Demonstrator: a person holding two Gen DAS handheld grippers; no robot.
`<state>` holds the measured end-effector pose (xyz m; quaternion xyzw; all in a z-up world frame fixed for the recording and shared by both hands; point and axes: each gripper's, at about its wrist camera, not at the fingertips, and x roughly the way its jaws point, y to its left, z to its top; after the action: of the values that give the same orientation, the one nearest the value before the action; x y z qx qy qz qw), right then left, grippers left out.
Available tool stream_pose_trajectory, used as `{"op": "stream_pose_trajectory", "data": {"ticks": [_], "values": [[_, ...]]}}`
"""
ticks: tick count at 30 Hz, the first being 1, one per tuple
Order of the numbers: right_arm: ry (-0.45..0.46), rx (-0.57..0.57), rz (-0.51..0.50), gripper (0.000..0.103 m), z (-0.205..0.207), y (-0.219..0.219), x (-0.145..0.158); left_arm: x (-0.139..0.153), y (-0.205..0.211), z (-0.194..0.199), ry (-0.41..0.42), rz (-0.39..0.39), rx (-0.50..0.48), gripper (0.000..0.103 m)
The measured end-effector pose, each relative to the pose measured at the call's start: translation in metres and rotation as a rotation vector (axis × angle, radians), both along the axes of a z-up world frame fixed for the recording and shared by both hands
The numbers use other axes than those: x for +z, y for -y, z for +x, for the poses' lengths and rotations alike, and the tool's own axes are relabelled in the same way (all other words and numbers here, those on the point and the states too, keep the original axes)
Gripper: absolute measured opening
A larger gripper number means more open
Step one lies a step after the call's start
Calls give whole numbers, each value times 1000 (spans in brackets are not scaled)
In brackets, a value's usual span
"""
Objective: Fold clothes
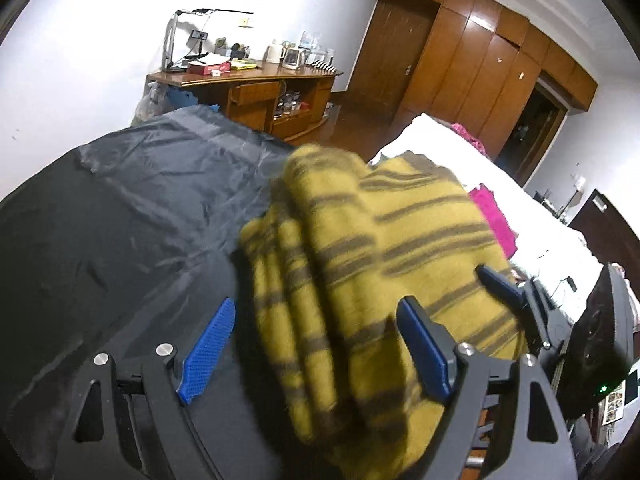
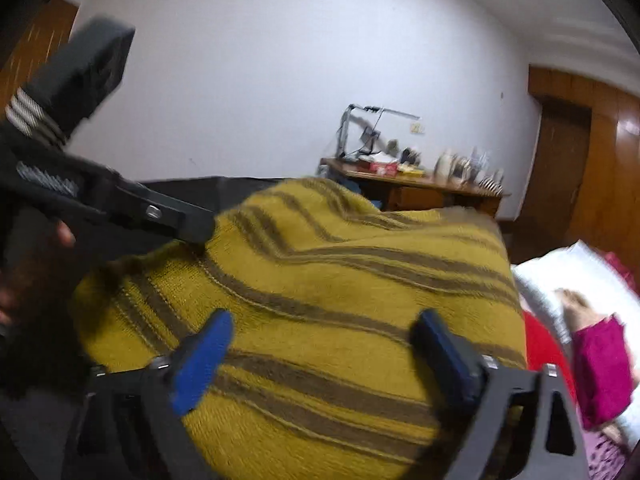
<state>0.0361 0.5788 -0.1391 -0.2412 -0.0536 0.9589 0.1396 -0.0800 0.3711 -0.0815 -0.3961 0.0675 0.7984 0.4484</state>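
At the centre of both views sits the mustard-yellow knitted sweater with brown stripes (image 1: 380, 248), bunched in folds over the dark grey sheet (image 1: 120, 208). In the left wrist view, the left gripper (image 1: 316, 348) has its blue pads spread wide, the knit bulging between them. In the right wrist view, the right gripper (image 2: 320, 360) is spread apart too, low in the frame over the sweater. At lower right lies a magenta garment (image 2: 600, 372) on white bedding (image 1: 520, 200).

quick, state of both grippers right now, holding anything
Left gripper: open, jaws spread around the yellow striped sweater, not clamped.
Right gripper: open, sweater between its jaws.
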Motion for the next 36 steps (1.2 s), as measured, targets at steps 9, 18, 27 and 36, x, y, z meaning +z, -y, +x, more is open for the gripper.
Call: {"op": "stream_pose_trajectory", "data": {"ticks": [9,18,27,36], "values": [[-9,0,-92,102,-3,9,14,5,16,18,-96,-27,106,102],[-57,-139,-51,102,20,3,35,20,9,50,-176,-53,91,103],[-26,-160,-52,102,35,3,29,9,2,59,-108,-68,59,103],[-28,-171,-48,102,37,-1,26,5,5,53,-21,-43,26,103]]}}
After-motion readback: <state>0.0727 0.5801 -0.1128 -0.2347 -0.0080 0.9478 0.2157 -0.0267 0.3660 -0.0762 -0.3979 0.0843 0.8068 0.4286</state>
